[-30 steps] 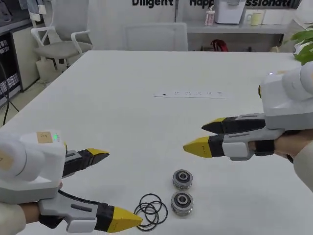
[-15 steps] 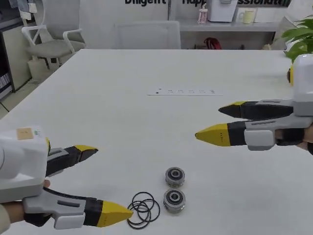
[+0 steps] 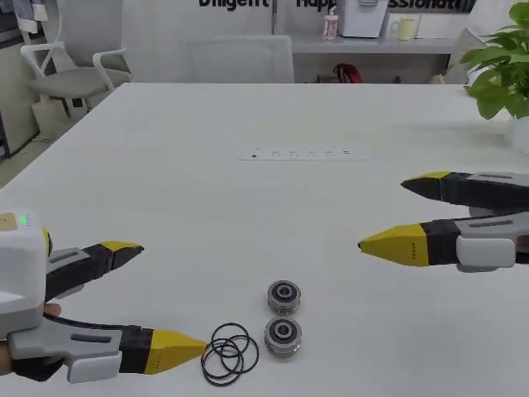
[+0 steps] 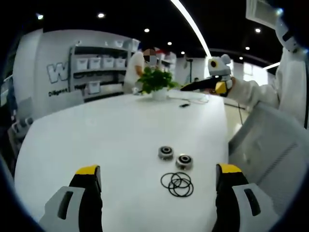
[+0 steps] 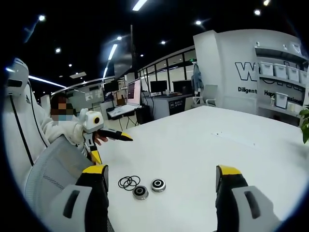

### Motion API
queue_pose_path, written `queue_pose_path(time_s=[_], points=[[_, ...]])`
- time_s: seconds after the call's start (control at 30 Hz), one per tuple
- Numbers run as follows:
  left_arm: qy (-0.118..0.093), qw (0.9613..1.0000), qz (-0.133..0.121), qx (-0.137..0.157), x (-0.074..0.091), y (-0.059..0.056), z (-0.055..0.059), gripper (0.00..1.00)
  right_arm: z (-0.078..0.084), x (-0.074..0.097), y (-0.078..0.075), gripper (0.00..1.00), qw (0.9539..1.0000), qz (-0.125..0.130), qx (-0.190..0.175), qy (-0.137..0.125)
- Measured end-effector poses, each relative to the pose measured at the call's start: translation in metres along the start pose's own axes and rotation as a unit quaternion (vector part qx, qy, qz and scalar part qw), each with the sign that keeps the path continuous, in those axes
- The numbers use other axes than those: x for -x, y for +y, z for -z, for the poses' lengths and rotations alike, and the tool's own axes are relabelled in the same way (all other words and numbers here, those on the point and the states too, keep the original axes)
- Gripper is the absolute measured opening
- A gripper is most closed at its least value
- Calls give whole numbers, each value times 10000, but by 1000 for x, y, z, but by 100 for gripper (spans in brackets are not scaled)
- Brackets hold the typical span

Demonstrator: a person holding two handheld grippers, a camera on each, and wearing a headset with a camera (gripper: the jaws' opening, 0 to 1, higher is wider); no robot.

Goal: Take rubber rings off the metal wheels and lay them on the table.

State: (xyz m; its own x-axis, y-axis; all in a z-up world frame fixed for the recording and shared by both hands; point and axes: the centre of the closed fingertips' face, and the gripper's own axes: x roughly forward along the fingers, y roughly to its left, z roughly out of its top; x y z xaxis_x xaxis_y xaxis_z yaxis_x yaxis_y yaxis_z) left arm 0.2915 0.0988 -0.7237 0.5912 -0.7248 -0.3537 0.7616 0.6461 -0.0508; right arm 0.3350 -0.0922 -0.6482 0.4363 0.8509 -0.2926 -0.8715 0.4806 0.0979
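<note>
Because the rubber rings (image 3: 229,354) already lie heaped on the table (image 3: 207,165) just off its lower tip, the left gripper (image 3: 169,298) hangs wide open and empty. The two metal wheels (image 3: 283,337) sit just beyond the rings. The right gripper (image 3: 383,215), likewise open and empty, hovers well apart.

Desk (image 3: 190,182): white, matt, wide top; its corners look rounded in both gripper views.
Rubber rings (image 3: 229,354): several thin black loops in one small heap, overlapping, flat on the desk near its close edge.
Metal wheels (image 3: 284,296): two, lying flat with the hub up, close together, one behind the other.
Nearer wheel (image 3: 283,336): just beside the heap of rings.
Pale strip (image 3: 301,154): flat at mid-desk, with a row of small dark marks, well apart from the wheels.
Potted plant (image 4: 155,79): green leaves in a white pot, standing at the desk's far end.
</note>
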Motion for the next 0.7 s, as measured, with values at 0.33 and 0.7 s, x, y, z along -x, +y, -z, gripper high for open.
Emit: queue_pose_path(time_s=[0.33,0.7], points=[[-19,10000,-52,67,4,1,0,100,23,9,6,96,9999,38,-47,131],[49,9999,-44,101,5,-1,5,100,55,16,13,100,9990,106,-289,326]])
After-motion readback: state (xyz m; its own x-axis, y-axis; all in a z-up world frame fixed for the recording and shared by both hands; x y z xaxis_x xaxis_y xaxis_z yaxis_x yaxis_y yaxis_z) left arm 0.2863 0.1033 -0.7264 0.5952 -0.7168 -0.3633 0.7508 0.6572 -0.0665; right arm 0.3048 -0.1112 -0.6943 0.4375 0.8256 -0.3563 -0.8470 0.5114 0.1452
